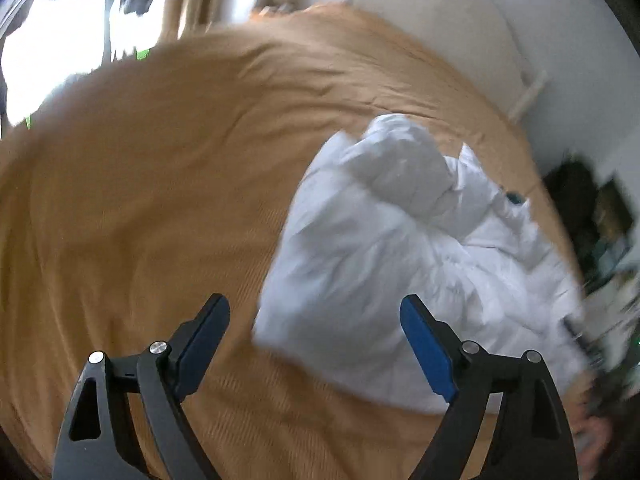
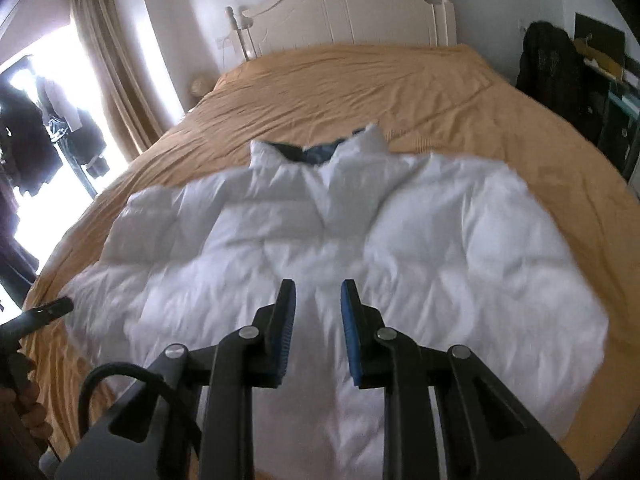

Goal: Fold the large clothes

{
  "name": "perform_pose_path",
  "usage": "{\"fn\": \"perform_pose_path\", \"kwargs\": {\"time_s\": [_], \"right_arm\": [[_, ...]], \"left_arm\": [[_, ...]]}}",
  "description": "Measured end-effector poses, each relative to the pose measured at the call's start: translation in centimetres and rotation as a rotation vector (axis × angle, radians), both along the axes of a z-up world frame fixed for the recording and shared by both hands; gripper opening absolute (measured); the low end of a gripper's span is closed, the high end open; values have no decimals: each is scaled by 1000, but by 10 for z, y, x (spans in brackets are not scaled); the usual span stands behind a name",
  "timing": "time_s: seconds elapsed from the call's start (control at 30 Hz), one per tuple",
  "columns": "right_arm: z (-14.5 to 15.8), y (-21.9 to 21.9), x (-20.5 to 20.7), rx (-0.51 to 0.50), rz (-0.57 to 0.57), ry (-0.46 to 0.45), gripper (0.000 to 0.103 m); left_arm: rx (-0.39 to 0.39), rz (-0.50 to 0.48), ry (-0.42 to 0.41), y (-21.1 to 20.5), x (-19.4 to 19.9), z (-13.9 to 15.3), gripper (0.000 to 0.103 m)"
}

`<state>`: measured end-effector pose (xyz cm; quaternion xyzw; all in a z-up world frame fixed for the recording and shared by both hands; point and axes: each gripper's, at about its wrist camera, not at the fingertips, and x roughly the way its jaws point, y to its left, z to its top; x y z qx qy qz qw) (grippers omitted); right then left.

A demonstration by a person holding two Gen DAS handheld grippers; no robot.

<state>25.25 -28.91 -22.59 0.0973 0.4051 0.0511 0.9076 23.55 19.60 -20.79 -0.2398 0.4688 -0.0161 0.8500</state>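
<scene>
jacket: white puffer jacket (image 2: 320,248) lies flat on the orange bedspread (image 2: 400,92), front up, collar (image 2: 320,152) toward the headboard (image 2: 340,4), hem toward the camera; dark blue lining shows at the neck.

long axis: collar-to-hem runs straight away from the right gripper (image 2: 318,304); sleeves spread to either side, the left one bunched near the shoulder (puffy, so it will likely spring back).

right gripper: sits over the hem at the centre line, pitched down at the body of the jacket. Jaws narrowly apart, nothing between the pads, white fabric visible through the gap.

left gripper: left gripper (image 1: 316,316) is off the jacket's left edge, pointing down at bedspread with the jacket (image 1: 400,240) lying to its right. Jaws wide apart, empty. View is motion-blurred, so exact standoff from the fabric cannot be told.

nearer hand: right is over the garment, left is beside it; left is the closer one to the left sleeve.

next (judgement): fold probably starts with a sleeve or side panel brought across the centre line; neither hand grips cloth yet.
</scene>
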Motion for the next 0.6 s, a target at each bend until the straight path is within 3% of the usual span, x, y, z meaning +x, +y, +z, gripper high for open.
{"fn": "perform_pose_path", "kwargs": {"time_s": [0.1, 0.17, 0.23, 0.6], "right_arm": [[-7, 5, -10, 13, 4, 23, 24], [-10, 11, -16, 15, 2, 41, 24], [-11, 14, -22, 23, 9, 47, 24], [9, 24, -27, -51, 40, 23, 24]], "left_arm": [[-357, 14, 17, 25, -25, -31, 93], [-515, 39, 49, 31, -32, -52, 95], [-585, 45, 70, 28, -27, -65, 95], [-797, 93, 89, 10, 39, -100, 100]]}}
